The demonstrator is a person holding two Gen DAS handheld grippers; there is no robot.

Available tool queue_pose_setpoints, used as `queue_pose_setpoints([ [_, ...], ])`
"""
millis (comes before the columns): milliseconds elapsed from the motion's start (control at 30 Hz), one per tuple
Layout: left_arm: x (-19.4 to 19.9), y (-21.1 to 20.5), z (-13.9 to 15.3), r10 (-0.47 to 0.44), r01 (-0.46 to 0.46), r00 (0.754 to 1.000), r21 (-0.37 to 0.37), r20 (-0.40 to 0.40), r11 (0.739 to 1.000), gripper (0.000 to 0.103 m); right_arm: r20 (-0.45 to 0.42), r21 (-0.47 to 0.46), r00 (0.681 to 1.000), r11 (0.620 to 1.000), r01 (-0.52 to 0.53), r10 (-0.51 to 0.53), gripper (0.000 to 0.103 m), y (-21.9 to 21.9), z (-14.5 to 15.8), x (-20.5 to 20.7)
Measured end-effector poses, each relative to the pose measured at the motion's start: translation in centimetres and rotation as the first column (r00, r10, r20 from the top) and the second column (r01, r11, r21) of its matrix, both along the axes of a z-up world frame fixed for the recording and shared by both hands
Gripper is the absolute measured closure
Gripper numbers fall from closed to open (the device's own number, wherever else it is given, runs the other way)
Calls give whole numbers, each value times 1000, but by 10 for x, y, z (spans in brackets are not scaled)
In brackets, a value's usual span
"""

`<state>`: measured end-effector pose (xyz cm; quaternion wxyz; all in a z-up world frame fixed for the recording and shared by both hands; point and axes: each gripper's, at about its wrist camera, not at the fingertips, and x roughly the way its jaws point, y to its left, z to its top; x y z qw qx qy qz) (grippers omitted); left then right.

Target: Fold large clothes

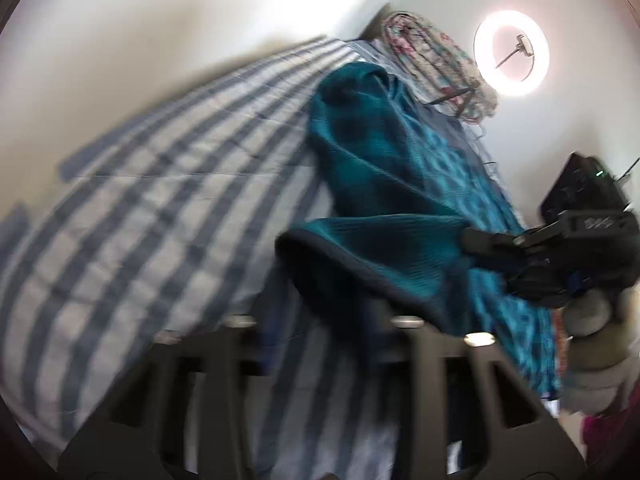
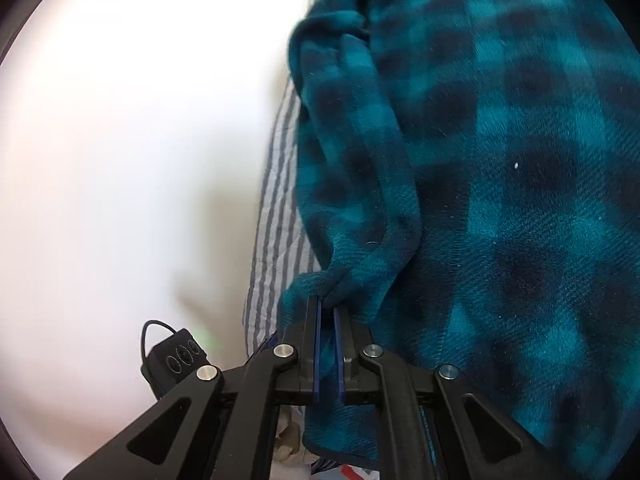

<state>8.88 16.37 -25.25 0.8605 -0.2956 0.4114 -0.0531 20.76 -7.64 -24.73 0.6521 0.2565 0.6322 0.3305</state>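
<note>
— Where's the big thing that wants folding?

— On the bed. It's a teal checked fleece (image 2: pixel 500 160), lying in a long rumpled heap on the striped sheet (image 1: pixel 160 200). From the left side you can see it run from the near edge up towards the far end of the bed. One corner of it is lifted clear of the sheet and hangs with its dark hem curling under.

— Who has got hold of it?

— The right claw (image 2: pixel 326 304). Its two blue pads are clenched on a bunched fold at the fleece's edge, and the cloth rises out of the tips and drapes away up and to the right. In the other view the same claw comes in from the right, with the person's right hand (image 1: pixel 592 320) just beneath it on the handle.

— And the left claw (image 1: pixel 320 344)?

— Hard to say. Its black arms show along the bottom of its own view, but that part is smeared with blur and the hanging hem sits right in front of the tips. I cannot tell whether it is clenched, released, or touching the cloth at all.

— Anything else about?

— A bundle of flowered cloth (image 1: pixel 432 60) sits at the far end of the bed, just beyond the fleece. A glowing ring light (image 1: pixel 512 54) stands beside it against the pale wall (image 1: pixel 180 20).
</note>
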Motion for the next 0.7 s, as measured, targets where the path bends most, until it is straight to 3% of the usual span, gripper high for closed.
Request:
queue_pose_setpoints([
  [33, 3, -1, 2, 0, 0, 1000, 2, -2, 1000, 103, -7, 3, 1000, 1000, 3, -3, 100, -1, 1, 1],
  [133, -4, 0, 21, 26, -28, 999, 38, 37, 999, 103, -12, 12, 1000, 1000, 4, -4, 100, 1, 5, 5],
  [233, -23, 4, 58, 56, -65, 993, 81, 108, 995, 103, 6, 50, 1000, 999, -1, 0, 100, 0, 15, 8],
  [333, -49, 0, 95, 40, -77, 983, 201, 181, 977, 103, 37, 84, 999, 996, -27, 24, 100, -2, 34, 5],
  [367, -56, -1, 102, 31, -76, 982, 235, 189, 969, 103, 43, 86, 999, 996, -36, 32, 100, -1, 31, -2],
  [433, -66, -2, 105, 20, -63, 983, 236, 181, 970, 103, 60, 61, 997, 996, -62, 58, 100, -6, 36, -10],
  [500, -74, -3, 103, 6, -46, 987, 244, 163, 969, 103, 68, -4, 995, 997, -77, 77, 100, -13, 27, -20],
  [567, -78, -4, 96, -20, -11, 991, 232, 132, 973, 103, 106, -133, 990, 988, -74, 89, 100, -23, 18, -26],
  [600, -78, -4, 93, -15, -12, 993, 229, 116, 973, 103, 134, -244, 986, 968, -64, 99, 99, -31, 12, -28],
  [633, -77, -3, 91, -7, -18, 994, 224, 108, 974, 103, 136, -288, 987, 957, -43, 85, 93, -39, 8, -29],
  [700, -74, -2, 88, 7, -26, 996, 208, 90, 978, 103, 101, -272, 995, 962, 6, 22, 76, -58, 3, -33],
])
